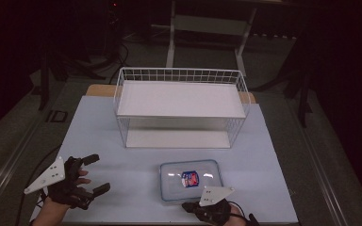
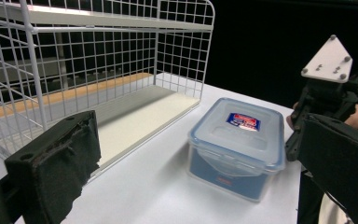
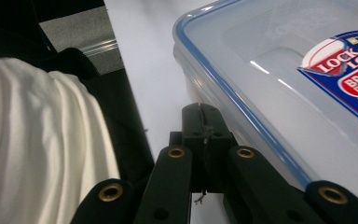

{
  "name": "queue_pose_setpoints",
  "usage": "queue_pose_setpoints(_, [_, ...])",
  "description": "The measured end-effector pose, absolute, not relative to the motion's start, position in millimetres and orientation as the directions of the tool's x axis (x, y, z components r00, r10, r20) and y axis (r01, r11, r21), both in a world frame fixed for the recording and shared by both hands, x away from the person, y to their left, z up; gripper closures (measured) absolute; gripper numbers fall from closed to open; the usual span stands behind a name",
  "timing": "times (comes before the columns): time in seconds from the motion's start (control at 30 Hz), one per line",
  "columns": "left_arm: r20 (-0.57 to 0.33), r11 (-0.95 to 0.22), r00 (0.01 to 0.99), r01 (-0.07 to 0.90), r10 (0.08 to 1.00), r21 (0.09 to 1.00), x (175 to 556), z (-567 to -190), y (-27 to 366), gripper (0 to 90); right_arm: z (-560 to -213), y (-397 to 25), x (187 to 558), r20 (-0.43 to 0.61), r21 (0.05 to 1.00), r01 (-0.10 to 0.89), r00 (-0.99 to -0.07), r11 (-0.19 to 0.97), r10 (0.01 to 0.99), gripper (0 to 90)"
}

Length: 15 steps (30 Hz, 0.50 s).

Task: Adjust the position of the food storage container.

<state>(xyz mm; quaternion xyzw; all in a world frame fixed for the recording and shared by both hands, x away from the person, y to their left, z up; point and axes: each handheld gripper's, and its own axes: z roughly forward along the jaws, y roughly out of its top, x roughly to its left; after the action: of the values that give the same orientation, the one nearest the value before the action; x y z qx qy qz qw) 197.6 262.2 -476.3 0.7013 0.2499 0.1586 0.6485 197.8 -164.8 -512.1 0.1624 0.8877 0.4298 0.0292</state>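
A clear plastic container (image 1: 191, 179) with a blue-rimmed lid and a red and blue label lies on the white table in front of the rack. My right gripper (image 1: 187, 205) is at its near edge. In the right gripper view, my right gripper (image 3: 204, 133) has its jaws shut together against the container's (image 3: 279, 93) side wall, just under the lid rim. My left gripper (image 1: 100, 173) hovers to the container's left, jaws wide open and empty. In the left gripper view, my left gripper (image 2: 194, 128) frames the container (image 2: 235, 144), with the right gripper (image 2: 292, 142) at its far corner.
A white wire rack (image 1: 181, 107) with two shelves stands behind the container; the lower shelf (image 2: 135, 116) opens toward me. The table's near edge (image 1: 169, 221) lies just below both hands. A white sleeve (image 3: 37, 149) is close beside the right gripper.
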Motion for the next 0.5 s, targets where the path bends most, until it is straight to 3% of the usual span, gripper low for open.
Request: queue_pose_setpoints(0.5, [-0.1,-0.039,0.827,0.146,0.553,0.988,197.3,-476.5,262.0,0.0,-511.3,-158.9,221.7,0.039,0.781,0.224,-0.949,0.583,0.311,90.0])
